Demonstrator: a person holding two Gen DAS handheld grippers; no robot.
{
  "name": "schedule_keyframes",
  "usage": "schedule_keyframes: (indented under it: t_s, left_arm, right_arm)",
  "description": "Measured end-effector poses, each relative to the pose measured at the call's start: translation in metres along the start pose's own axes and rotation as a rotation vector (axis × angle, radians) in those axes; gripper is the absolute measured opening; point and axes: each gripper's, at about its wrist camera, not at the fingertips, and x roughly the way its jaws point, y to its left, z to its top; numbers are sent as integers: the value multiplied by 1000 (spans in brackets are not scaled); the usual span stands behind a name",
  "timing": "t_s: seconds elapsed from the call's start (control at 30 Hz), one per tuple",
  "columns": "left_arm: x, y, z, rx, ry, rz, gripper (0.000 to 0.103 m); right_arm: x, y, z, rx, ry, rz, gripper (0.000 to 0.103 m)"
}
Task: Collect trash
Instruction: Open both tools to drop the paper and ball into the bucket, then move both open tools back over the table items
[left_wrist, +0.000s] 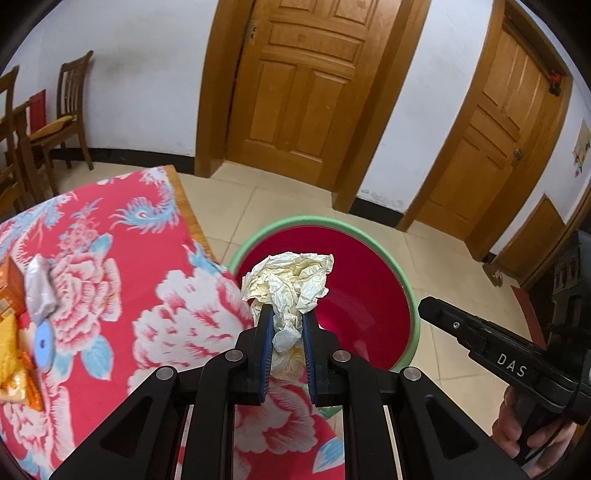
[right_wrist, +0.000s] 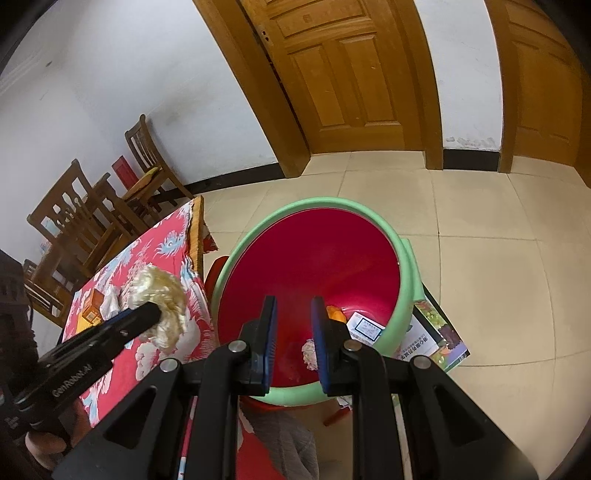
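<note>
A crumpled cream paper ball (left_wrist: 291, 275) sticks out of my left gripper (left_wrist: 288, 312), which is shut on its lower part. It hangs over the near rim of a red bin with a green rim (left_wrist: 295, 221), just past the table's corner. From the right wrist view the same paper ball (right_wrist: 162, 291) and left gripper (right_wrist: 155, 314) sit left of the bin (right_wrist: 314, 203). My right gripper (right_wrist: 294, 301) points into the bin, pads close together and empty. It shows as a black bar (left_wrist: 424, 306) held by a hand (left_wrist: 524, 432). A white wad (right_wrist: 308, 350), an orange scrap (right_wrist: 336, 314) and a printed card (right_wrist: 365, 326) lie in the bin.
The table's red floral cloth (left_wrist: 129, 277) bears a grey crumpled wrapper (left_wrist: 38, 290), an orange box (left_wrist: 13, 284), yellow wrappers (left_wrist: 11, 354) and a blue disc (left_wrist: 43, 345). Wooden chairs (left_wrist: 70, 110) stand at the far left. A printed leaflet (right_wrist: 432, 332) lies on the tiled floor beside the bin.
</note>
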Motion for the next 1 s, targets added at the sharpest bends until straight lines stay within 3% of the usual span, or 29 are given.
schedule_keyframes:
  t_s: [0.17, 0.33, 0.57, 0.8, 1.0]
  left_arm:
    - [13, -9, 2, 14, 12, -11, 18]
    - [18, -11, 3, 15, 14, -2, 39]
    - [15, -10, 1, 9, 12, 12, 40]
    - [-1, 1, -2, -25, -2, 36, 40]
    - [-18, 17, -4, -62, -22, 69, 40]
  right_arm:
    - [1, -4, 0, 15, 2, -1, 21]
    - [0, -9, 0, 24, 3, -6, 21]
    - [-1, -11, 0, 32, 2, -8, 22]
    - [-4, -7, -1, 37, -1, -3, 36]
    - [-6, 2, -3, 31, -2, 14, 40]
